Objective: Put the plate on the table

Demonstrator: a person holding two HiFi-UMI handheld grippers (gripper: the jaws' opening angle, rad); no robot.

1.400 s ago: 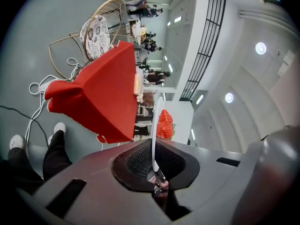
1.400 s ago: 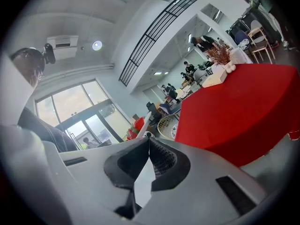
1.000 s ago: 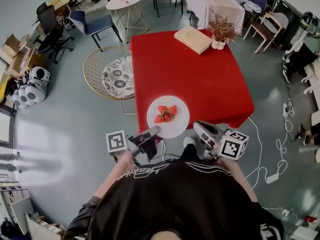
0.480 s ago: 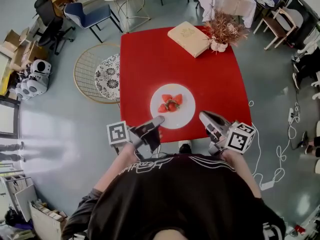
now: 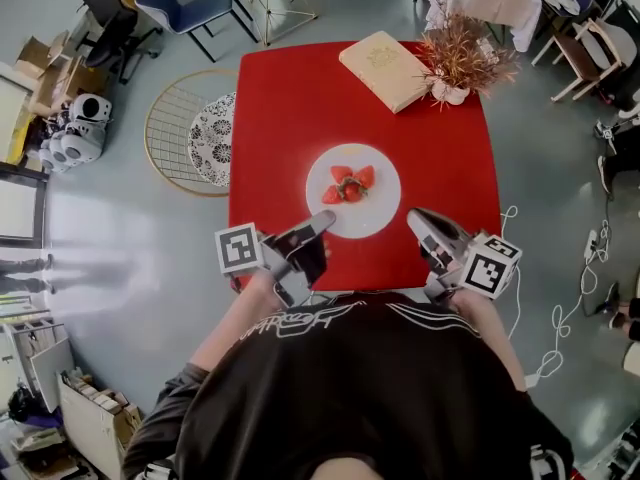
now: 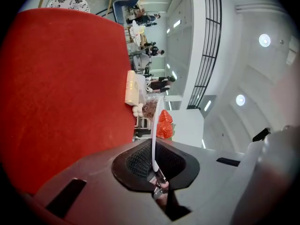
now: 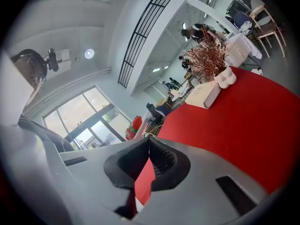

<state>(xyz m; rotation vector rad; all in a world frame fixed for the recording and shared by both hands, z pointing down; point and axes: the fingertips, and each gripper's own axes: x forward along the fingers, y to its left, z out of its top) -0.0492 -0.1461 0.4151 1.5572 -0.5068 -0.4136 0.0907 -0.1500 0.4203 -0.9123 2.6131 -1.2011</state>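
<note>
A white plate (image 5: 376, 211) with cut strawberries (image 5: 348, 185) hangs over the near half of the red table (image 5: 300, 108). My left gripper (image 5: 322, 221) is shut on its near-left rim and my right gripper (image 5: 413, 215) on its near-right rim. In the left gripper view the rim (image 6: 155, 135) runs edge-on between the pads, with the strawberries (image 6: 164, 124) beyond and a gap to the red cloth (image 6: 65, 93). The right gripper view has the jaw tips (image 7: 149, 138) closed together, with the strawberries (image 7: 136, 123) just past them.
A tan book (image 5: 385, 68) and a dried plant in a white pot (image 5: 455, 63) sit at the table's far right. A round wire chair (image 5: 190, 143) stands left of the table, a blue chair (image 5: 185, 3) beyond it. Cables (image 5: 560, 318) trail on the floor at right.
Both grippers have carried the plate forward, from past the table's near edge to over its near half. The person has stepped closer to the table.
</note>
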